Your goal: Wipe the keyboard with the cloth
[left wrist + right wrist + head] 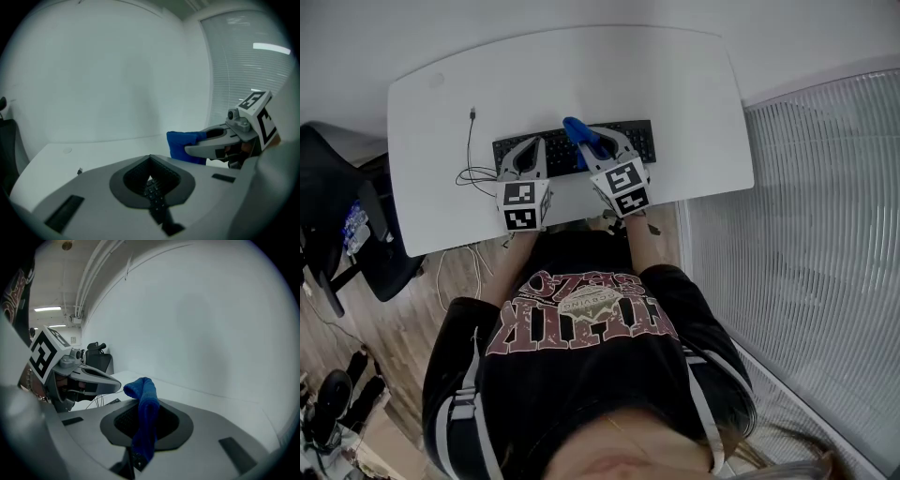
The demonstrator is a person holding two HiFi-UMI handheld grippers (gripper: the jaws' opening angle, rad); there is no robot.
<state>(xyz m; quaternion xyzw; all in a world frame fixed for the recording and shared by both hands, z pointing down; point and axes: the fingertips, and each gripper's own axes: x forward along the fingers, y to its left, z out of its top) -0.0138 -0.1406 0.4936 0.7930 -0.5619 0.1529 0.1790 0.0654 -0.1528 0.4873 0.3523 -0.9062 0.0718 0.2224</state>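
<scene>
White desk (694, 84) bears keyboard (642, 141), cable (470, 141) beside; right gripper (143, 437) pinches blue cloth (146, 399).

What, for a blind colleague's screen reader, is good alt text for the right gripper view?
The right gripper is shut on a blue cloth that stands up between its jaws, with the keyboard showing beneath. The left gripper sits at left over a white desk.

- The keyboard (633, 141) is showing black against the plain white table (694, 94) under it.
- The cloth (575, 128) over the keyboard is showing solid bright blue.
- The left gripper (532, 142) and right gripper (592, 142), above the keyboard, are showing pale grey with dark inner pads, and their cubes are carrying black-and-white square markers.
- A thin black cable (470, 150) is trailing left of the keyboard.
</scene>
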